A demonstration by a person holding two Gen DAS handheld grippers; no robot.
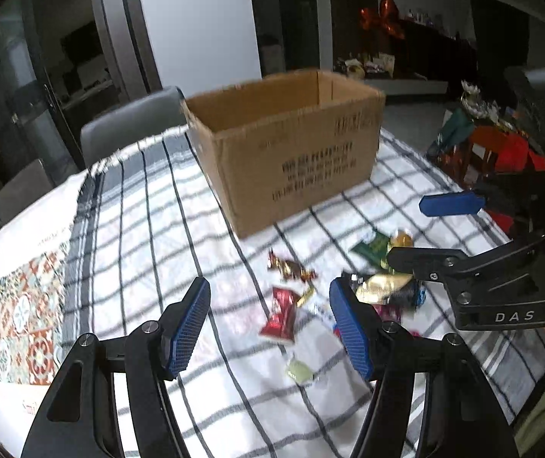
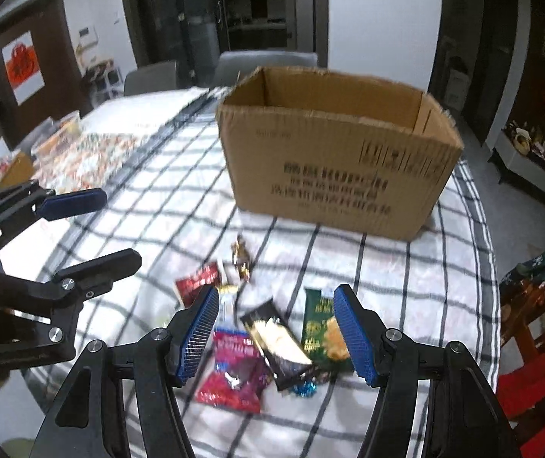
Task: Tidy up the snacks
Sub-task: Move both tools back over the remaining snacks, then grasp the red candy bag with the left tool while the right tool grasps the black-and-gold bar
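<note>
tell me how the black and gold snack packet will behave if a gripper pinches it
The black and gold packet looks like thin glossy film, so it would probably crinkle, flex and feel slick. It seems light, and it overlaps the red packet, so pushing may drag that along.

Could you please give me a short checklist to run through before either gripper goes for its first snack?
1. Left gripper open with nothing between its blue pads: ok.
2. Right gripper open and empty: ok.
3. Open brown cardboard box upright on the checked tablecloth, top clear for dropping: ok.
4. Red foil snack packet lying apart from the pile, ahead of the left gripper: ok.
5. Black and gold wrapper free to lift: not ok, it overlaps the magenta packet and the green packet.
6. Box already holds snacks: cannot tell, its floor is hidden.
</note>
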